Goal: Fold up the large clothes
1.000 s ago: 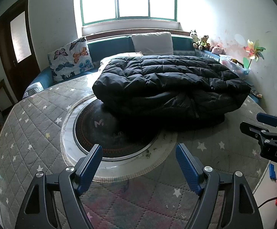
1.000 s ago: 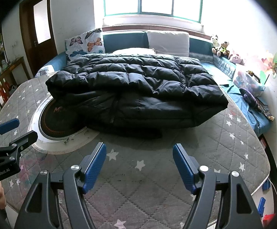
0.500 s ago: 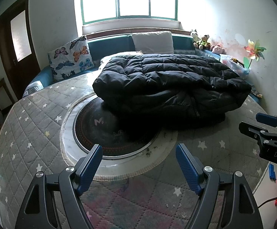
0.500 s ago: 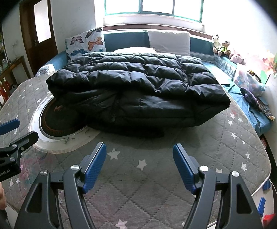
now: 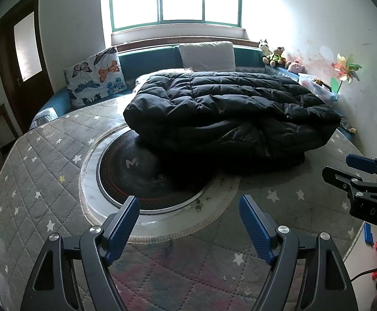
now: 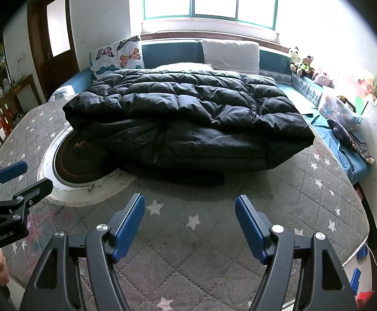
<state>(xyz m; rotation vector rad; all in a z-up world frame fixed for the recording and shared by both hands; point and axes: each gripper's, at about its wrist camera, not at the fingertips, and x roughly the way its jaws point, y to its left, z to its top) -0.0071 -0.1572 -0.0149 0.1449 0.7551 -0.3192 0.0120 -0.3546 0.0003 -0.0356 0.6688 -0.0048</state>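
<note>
- Jacket (image 5: pixel 227 121): black, puffy, folded in a thick bundle at mid-frame on the table (image 5: pixel 32 171). Long axis runs left to right across both views; the open layered edge with the zipper faces you.
- Its lower left edge overhangs the round dark plate (image 5: pixel 141 171) set in the table centre; in the right view that plate (image 6: pixel 79 160) sits at left, partly covered.
- Your left gripper (image 5: pixel 188 223): fingers spread wide, holding nothing, low centre of frame, short of the jacket.
- Your right gripper (image 6: pixel 189 220): likewise spread and empty, above bare quilted cover, apart from the jacket.
- Behind the jacket: sofa (image 6: pixel 170 51) with butterfly cushion (image 5: pixel 97 77) upper left, white cushion (image 5: pixel 206 55) upper centre.
- Upper right: stuffed toys (image 5: pixel 274 54), pinwheel (image 5: pixel 346 70).
- Nothing lies between grippers and jacket.
</note>
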